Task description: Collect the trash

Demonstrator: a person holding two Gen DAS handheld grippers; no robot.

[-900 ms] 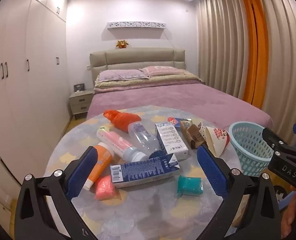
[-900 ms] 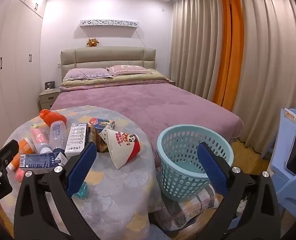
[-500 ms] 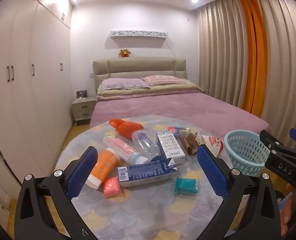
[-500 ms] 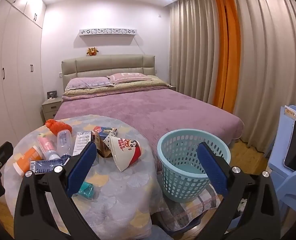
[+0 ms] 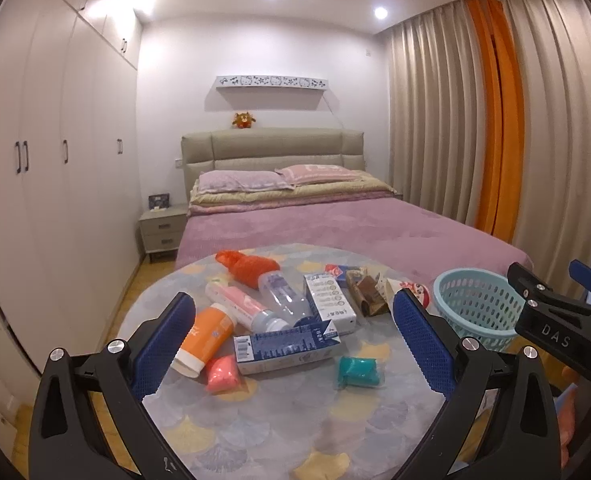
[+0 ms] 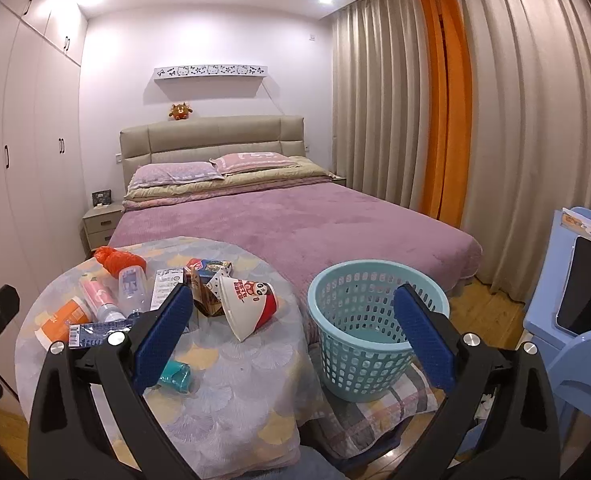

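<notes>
**Trash on table, both grippers empty**

Trash: carton (image 5: 285,345), orange tube (image 5: 205,334), pink wad (image 5: 222,373), teal wad (image 5: 359,372) lie ahead between the left gripper (image 5: 293,344) fingers, jaws wide. Right gripper (image 6: 293,326) gaping, holding nothing; basket (image 6: 369,334) ahead between its fingers, cup (image 6: 249,306) ahead-left. Table (image 5: 279,420) beneath the trash.

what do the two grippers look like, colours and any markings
Both match: black plastic frames with triangular cut-outs and silver screw heads. The left gripper and right gripper each carry two blue fingers with a fine dotted grip texture. Seen from the left wrist view, the right one's black body bears white letters "DAS". No cables or sleeves are visible.
</notes>
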